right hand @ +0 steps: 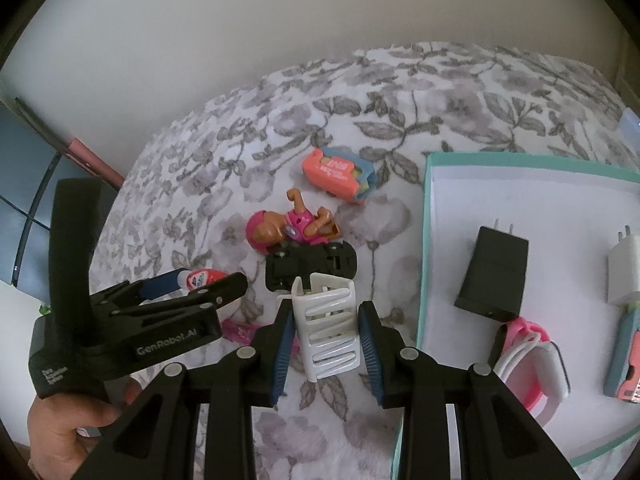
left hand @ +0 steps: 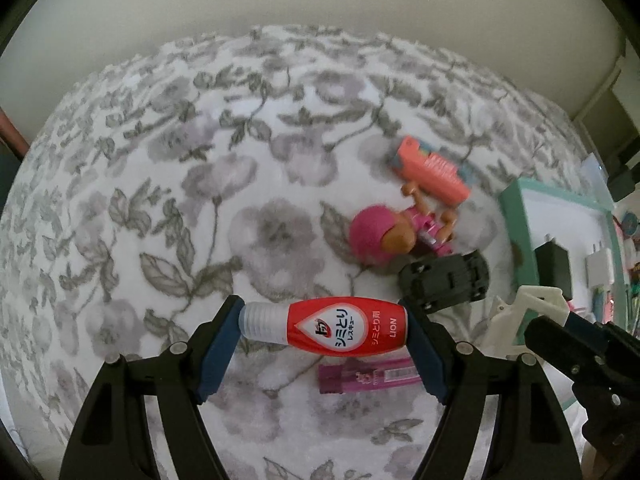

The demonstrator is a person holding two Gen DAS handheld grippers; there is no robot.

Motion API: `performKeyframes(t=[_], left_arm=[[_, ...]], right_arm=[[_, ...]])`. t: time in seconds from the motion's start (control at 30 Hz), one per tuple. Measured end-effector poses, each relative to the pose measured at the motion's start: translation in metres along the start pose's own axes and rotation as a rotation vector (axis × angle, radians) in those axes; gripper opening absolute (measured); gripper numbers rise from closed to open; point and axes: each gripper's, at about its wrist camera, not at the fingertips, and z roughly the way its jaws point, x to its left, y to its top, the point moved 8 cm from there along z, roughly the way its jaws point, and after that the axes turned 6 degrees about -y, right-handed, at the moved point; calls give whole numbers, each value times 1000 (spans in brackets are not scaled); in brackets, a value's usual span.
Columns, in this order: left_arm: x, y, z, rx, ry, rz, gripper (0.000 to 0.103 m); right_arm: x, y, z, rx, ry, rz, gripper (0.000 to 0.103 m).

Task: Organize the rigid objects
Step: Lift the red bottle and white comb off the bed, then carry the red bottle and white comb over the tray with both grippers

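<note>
Left wrist view only: left gripper (left hand: 323,330) clamps a red stain-remover bottle (left hand: 324,326) end to end, clear ribbed cap on the left blue pad, base on the right pad; bottle lies crosswise, lifted clear of the floral blanket (left hand: 160,184). Under it, a flat magenta packet (left hand: 360,378) lies on the blanket, seen whole only here.

Right wrist view only: a hand (right hand: 68,428) grips the left gripper's handle at the left edge. Right gripper (right hand: 326,338) is closed on a white plastic hair claw (right hand: 326,332), slotted and glossy, held between ribbed blue pads.

Both views, farther out: pink-helmeted toy figure (right hand: 280,230) touching a black toy car (right hand: 310,264); a coral box (right hand: 340,174) beyond them.

Right side, clearest from the right wrist: teal-rimmed white tray (right hand: 426,240) holding a matte black plug adapter (right hand: 494,276), a white adapter (right hand: 622,272), a pink-and-white band (right hand: 534,364) and a blue-and-pink item (right hand: 626,356), partly cropped.
</note>
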Motion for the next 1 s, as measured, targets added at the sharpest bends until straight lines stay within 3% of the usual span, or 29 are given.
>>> performKeyframes(t=[0.5,1.0], left_arm=[[-28,19,-61,-170,-53,32,79],[-99,15,-73,-200,-79,145,79]], right_arm=[[-16,18,-62,-141,13,38,34],[-89,26,-111,-229,-55,175,34]])
